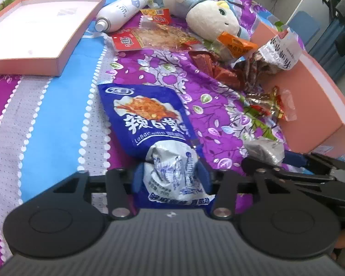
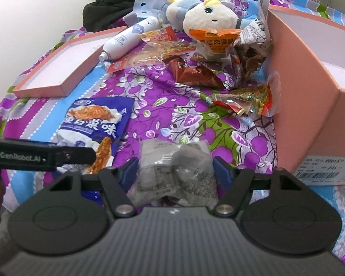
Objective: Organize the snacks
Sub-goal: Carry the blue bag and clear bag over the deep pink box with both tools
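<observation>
gripping blue snack bag (image 1: pixel 147 119), left tongs (image 1: pixel 171 172); right tongs (image 2: pixel 173 170) pinch grey packet (image 2: pixel 174 170).

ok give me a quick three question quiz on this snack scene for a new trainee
1. True or false: the left gripper is closed on the blue snack bag.
2. Which packet sits between the fingers of the right gripper? A) orange packet B) clear grey packet C) red packet
3. Fill in: the white spray bottle lies beside the shallow pink ____.

Key: 1 true; 2 B; 3 lid. The right gripper's fingers flank the packet, but whether they grip it is unclear.
</observation>
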A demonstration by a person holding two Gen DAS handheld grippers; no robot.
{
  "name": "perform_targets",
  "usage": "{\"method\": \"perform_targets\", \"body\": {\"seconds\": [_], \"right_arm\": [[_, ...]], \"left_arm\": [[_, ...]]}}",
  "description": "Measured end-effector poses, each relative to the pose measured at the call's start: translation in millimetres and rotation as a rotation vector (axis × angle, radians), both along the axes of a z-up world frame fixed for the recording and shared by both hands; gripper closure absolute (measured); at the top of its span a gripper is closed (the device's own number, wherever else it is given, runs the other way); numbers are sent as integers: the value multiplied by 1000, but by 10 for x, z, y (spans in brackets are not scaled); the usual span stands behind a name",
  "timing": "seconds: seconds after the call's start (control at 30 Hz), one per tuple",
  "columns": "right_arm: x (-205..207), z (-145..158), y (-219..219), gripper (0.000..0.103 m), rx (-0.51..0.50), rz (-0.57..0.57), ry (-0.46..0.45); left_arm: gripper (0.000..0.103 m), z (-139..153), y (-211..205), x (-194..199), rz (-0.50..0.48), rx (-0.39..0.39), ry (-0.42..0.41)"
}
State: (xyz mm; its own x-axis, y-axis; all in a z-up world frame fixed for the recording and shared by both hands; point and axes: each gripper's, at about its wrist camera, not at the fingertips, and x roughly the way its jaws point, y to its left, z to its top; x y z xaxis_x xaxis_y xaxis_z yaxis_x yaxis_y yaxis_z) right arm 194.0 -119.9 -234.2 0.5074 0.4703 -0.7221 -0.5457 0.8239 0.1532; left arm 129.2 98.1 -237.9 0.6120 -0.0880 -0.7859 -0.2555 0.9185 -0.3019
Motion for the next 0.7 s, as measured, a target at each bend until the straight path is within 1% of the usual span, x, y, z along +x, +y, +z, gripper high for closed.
{"method": "perform_targets", "body": {"seconds": [0.2,0.43,0.7], "right_arm": [[-60,130,-62,40,9,-12,-13],[-242,440,-193,41,43,-40,-60],[-480,873,-441,41,79,-90,-125]], "left_arm": [[62,122,-37,-80,-1,-16,-20],[63,414,-113,-256,5,-7,-57],[65,761,-232,-494,8,-21,-100]]}}
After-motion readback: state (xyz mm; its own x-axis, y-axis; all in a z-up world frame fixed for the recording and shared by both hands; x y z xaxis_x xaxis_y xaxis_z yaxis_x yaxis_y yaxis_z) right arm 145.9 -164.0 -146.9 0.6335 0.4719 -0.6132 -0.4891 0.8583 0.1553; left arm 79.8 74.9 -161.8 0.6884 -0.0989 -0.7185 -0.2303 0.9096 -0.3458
